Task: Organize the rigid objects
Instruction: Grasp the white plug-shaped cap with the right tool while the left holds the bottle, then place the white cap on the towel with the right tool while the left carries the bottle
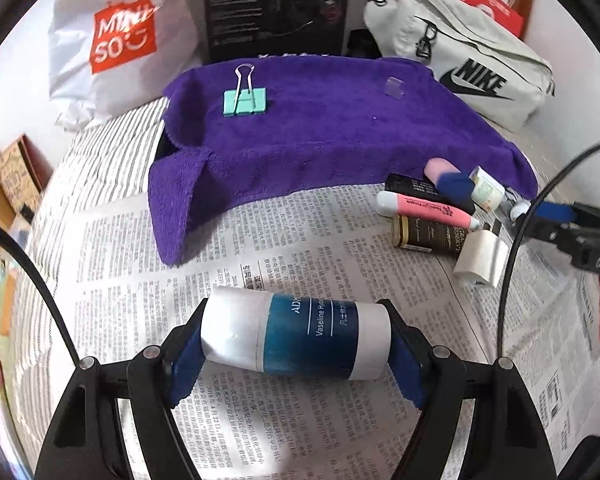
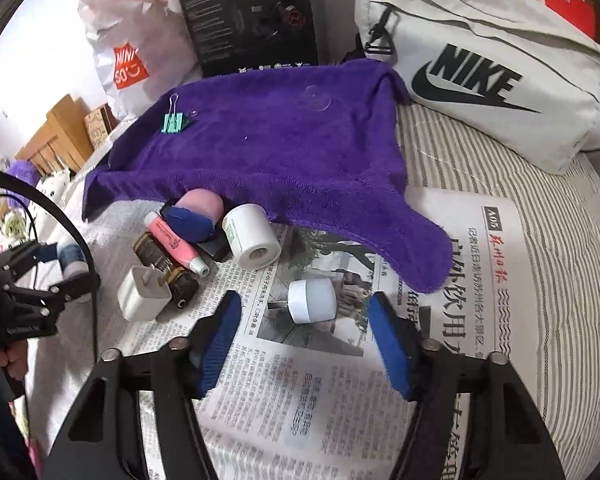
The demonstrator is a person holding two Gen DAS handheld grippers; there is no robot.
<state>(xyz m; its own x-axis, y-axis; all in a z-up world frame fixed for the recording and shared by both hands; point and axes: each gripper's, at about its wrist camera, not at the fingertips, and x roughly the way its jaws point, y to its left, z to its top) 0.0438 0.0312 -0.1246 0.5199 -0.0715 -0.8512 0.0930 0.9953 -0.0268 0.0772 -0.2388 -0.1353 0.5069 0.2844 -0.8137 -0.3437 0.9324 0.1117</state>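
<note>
Here we had the left gripper point(image 1: 296, 334) clamped on the white tube with a blue label band point(image 1: 296, 332), low in the left wrist frame, lying crosswise between its blue pads.
Meanwhile, our right gripper point(image 2: 304, 324) stood apart around the small white round plug-in lamp point(image 2: 311, 295), not touching it, at centre on the newspaper point(image 2: 340, 400). Left of centre lay the cluster of tubes point(image 2: 180, 240) and white charger plug point(image 2: 144, 292), under the purple towel point(image 2: 280, 148) edge.

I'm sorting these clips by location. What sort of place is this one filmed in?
Probably a bedroom, worked on a bed: striped bedding lies under the newspaper, and a Nike bag and shopping bag rest against the wall.
</note>
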